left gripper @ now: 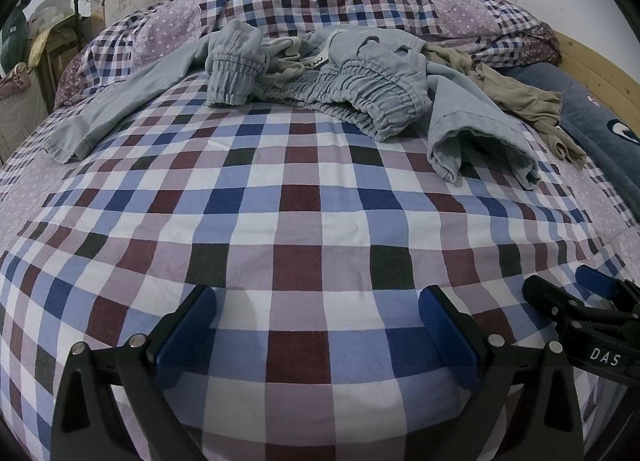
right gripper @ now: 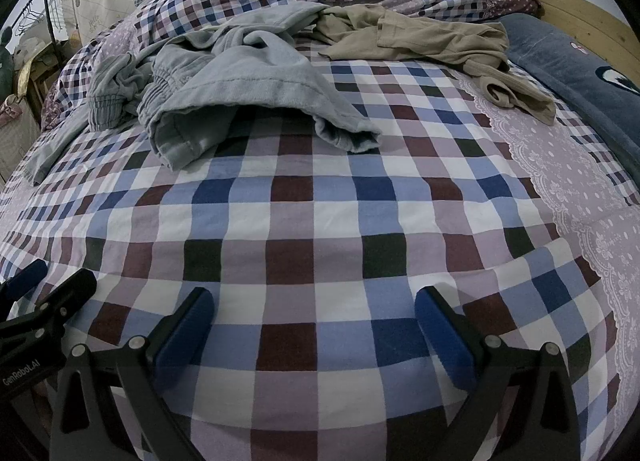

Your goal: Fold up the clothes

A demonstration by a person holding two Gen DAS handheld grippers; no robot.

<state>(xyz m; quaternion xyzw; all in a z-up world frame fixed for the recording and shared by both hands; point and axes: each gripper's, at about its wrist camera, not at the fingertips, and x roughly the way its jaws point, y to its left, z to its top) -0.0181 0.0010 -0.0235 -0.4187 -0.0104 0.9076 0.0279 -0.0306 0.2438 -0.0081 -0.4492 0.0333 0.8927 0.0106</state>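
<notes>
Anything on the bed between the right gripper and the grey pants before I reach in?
Nothing: in the right wrist view only bare checked bedsheet lies between the open right gripper and the grey pants.

Crumpled blue trousers [left gripper: 320,89] on checked sheet [left gripper: 304,221]

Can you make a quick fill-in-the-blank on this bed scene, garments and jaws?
1. The left gripper and right gripper both hover with jaws ____ over the checked bedsheet.
2. The crumpled light blue trousers have an elastic, ____ waistband.
3. The garment lying to the right of the trousers, the beige garment, touches them and is ____ in colour.
4. Neither gripper holds ____ garment.

Missing words: open; gathered; beige; any
</notes>
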